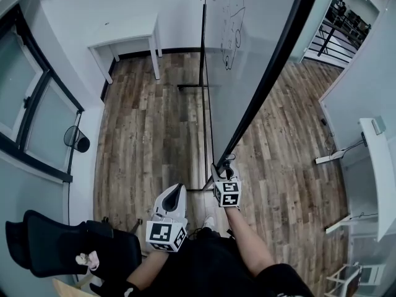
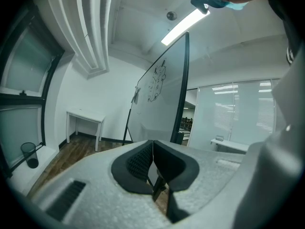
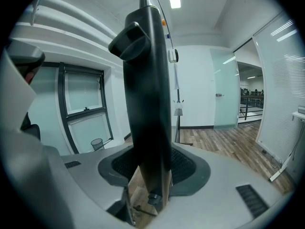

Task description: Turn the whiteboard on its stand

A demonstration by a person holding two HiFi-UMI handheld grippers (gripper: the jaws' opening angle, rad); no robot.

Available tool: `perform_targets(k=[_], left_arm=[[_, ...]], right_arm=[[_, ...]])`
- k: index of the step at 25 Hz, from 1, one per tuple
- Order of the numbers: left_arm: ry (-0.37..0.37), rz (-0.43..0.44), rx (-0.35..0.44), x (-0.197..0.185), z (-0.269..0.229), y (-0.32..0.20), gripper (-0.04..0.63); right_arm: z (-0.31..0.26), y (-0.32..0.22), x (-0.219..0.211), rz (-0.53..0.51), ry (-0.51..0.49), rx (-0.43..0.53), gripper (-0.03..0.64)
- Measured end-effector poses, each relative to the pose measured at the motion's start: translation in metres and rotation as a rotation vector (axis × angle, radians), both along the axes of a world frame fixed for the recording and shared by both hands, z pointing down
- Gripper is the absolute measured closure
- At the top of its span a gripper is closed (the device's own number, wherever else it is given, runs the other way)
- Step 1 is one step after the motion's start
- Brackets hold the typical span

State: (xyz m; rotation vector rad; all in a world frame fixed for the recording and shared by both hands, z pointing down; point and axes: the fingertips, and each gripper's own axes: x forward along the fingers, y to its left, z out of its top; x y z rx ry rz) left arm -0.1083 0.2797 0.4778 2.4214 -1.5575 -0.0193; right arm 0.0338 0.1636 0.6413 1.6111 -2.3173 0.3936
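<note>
A big whiteboard (image 1: 247, 48) with a black frame (image 1: 267, 82) hangs tilted on its wheeled stand (image 1: 203, 60), with a line drawing near its far end. My right gripper (image 1: 224, 167) is at the near end of the board, shut on the frame's black edge (image 3: 147, 104), which fills the gap between the pads in the right gripper view. My left gripper (image 1: 175, 195) hangs lower and to the left, apart from the board. Its pads (image 2: 143, 163) meet with nothing between them, and it faces the whiteboard (image 2: 159, 99).
A white table (image 1: 124, 37) stands against the far wall, and a wire wastebasket (image 1: 77, 139) sits by the window at left. A black chair (image 1: 65, 246) is close at lower left. At right are a white desk (image 1: 385, 166) and a power strip (image 1: 328, 158) on the wooden floor.
</note>
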Motion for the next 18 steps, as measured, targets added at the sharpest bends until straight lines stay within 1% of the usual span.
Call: perform_targets(k=[18], left_arm=[[0.0, 0.027, -0.002, 0.003, 0.003, 0.0, 0.577]], right_arm=[[0.001, 0.041, 0.002, 0.006, -0.005, 0.001, 0.436]])
